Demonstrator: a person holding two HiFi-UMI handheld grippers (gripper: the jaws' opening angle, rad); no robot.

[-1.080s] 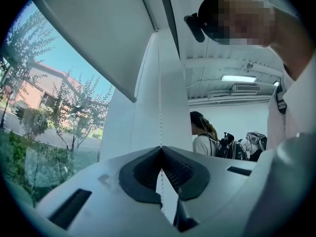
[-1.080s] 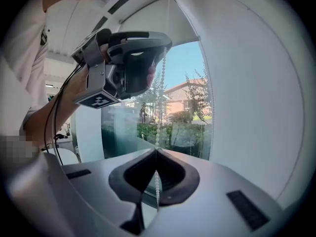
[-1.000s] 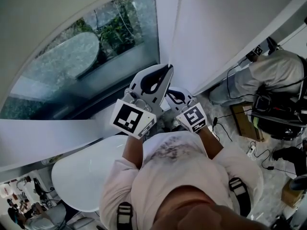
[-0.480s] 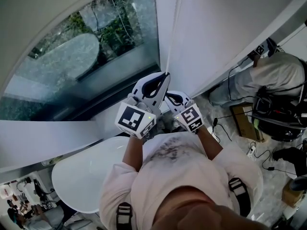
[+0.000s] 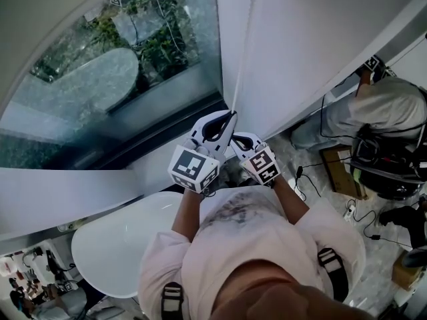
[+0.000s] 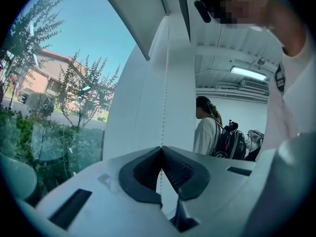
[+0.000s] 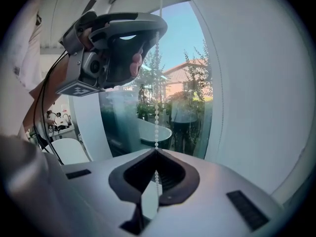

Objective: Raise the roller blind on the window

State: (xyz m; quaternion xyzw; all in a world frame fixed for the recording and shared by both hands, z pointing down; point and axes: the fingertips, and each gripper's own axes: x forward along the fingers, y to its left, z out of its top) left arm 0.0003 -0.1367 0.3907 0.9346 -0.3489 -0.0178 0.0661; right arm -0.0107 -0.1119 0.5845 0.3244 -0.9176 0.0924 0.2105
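chain (image 5: pixel 244 45): vertical, running straight up from both tongs; blind (image 5: pixel 320 39) right of tongs | left tongs (image 6: pixel 161 147): clamped on chain, upper grip | right tongs (image 7: pixel 156 151): clamped on chain just below | next: downward pull, likely

large window (image 5: pixel 133 79) onto trees (image 5: pixel 160 42), daylight; white round table (image 5: pixel 113 245) below; cables (image 5: pixel 310 172) on floor (image 5: pixel 293 149) at right; ceiling light (image 6: pixel 249 73) lit

Smooth plastic, shiny glass
The left gripper (image 6: pixel 161 148) and right gripper (image 7: pixel 156 150) are smooth white plastic with black ribbed pads (image 7: pixel 129 177); the bead chain (image 7: pixel 156 117) looks shiny, the window glass (image 5: pixel 100 85) glossy.
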